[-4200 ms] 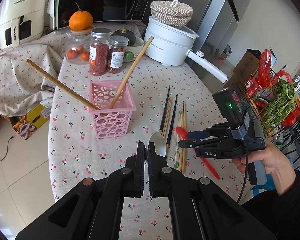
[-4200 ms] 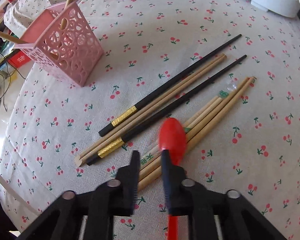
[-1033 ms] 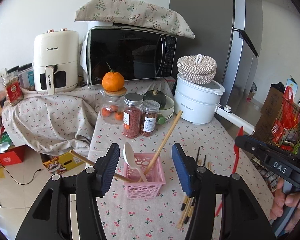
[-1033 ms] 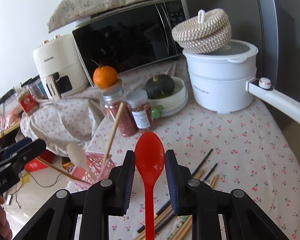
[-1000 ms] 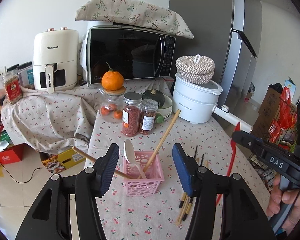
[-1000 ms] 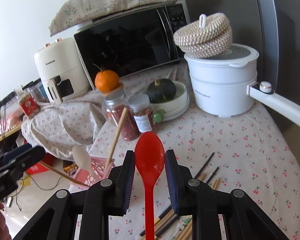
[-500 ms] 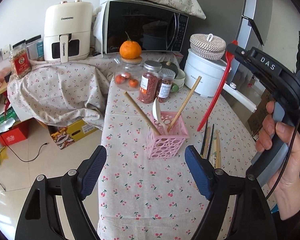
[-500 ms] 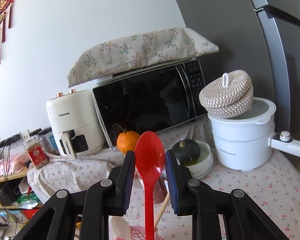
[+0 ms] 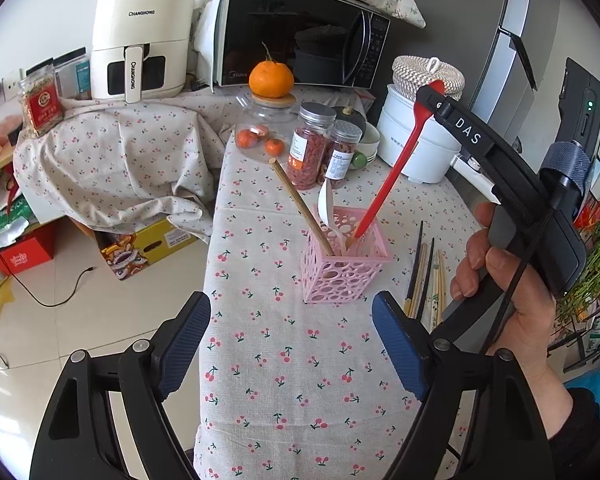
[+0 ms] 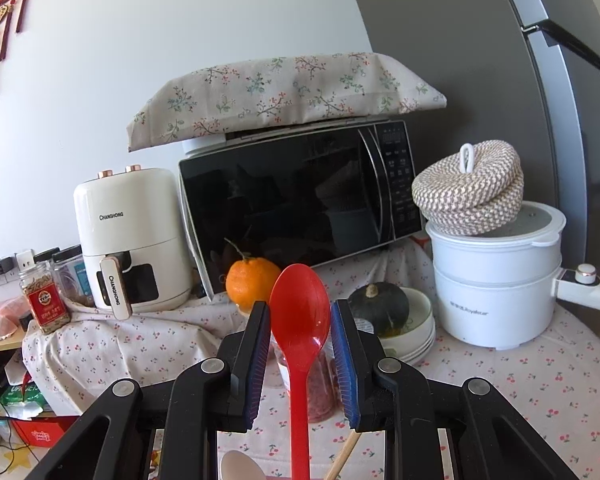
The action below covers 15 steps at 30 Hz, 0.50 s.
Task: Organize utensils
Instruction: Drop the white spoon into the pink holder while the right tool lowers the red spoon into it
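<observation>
Above the pink basket (image 9: 346,258), the right gripper (image 10: 300,344) clamps a red spoon (image 9: 396,168) by its bowl, handle tip entering at twelve o'clock, for upright storage; the left gripper (image 9: 288,344), jaws apart and empty, waits at six o'clock.

Your worktop (image 9: 284,360) wears a cherry-print cloth. Ahead of your left fingers (image 9: 184,336), between them, the pink basket (image 9: 346,268) stands on it. Just beyond the right-hand finger of that pair, loose chopsticks (image 9: 426,276) lie side by side. Farther out past the basket stand two metal-lidded jars (image 9: 324,144), a glass jar (image 9: 266,128) topped by an orange, stacked bowls (image 9: 370,142) and a white pot (image 9: 416,140).
</observation>
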Available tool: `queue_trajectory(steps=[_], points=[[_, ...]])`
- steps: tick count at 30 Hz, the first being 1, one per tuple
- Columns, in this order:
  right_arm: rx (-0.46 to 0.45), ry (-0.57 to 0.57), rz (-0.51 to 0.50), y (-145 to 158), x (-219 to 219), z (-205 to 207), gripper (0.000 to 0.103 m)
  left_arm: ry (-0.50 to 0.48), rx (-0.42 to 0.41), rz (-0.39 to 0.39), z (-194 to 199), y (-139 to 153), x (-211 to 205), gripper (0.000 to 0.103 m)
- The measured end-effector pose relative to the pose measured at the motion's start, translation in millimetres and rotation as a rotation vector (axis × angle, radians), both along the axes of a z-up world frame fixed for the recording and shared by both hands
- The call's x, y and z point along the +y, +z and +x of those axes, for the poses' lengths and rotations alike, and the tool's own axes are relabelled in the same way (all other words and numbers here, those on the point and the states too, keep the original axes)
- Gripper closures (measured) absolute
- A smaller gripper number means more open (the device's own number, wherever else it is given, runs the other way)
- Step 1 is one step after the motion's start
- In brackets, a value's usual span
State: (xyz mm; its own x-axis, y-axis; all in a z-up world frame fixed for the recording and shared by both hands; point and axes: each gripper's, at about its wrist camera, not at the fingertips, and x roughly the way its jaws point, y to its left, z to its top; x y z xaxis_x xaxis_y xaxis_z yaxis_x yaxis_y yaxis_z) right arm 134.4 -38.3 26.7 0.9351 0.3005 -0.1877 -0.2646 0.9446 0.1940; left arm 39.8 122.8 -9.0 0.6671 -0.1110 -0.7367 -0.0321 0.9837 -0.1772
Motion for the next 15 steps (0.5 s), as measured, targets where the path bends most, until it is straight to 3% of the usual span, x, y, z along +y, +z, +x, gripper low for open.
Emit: queue_trajectory(steps=[9, 15], points=[[0.052, 0.054, 0.004, 9.8, -11.9, -11.3, 0.046, -0.01, -0.002, 0.018, 1.6, 0.1, -9.4, 0.017], [0.143, 0.028, -0.001, 15.4, -44.5, -16.3, 0.034, -0.028, -0.007, 0.024, 3.3, 2.3, -23.0, 0.017]])
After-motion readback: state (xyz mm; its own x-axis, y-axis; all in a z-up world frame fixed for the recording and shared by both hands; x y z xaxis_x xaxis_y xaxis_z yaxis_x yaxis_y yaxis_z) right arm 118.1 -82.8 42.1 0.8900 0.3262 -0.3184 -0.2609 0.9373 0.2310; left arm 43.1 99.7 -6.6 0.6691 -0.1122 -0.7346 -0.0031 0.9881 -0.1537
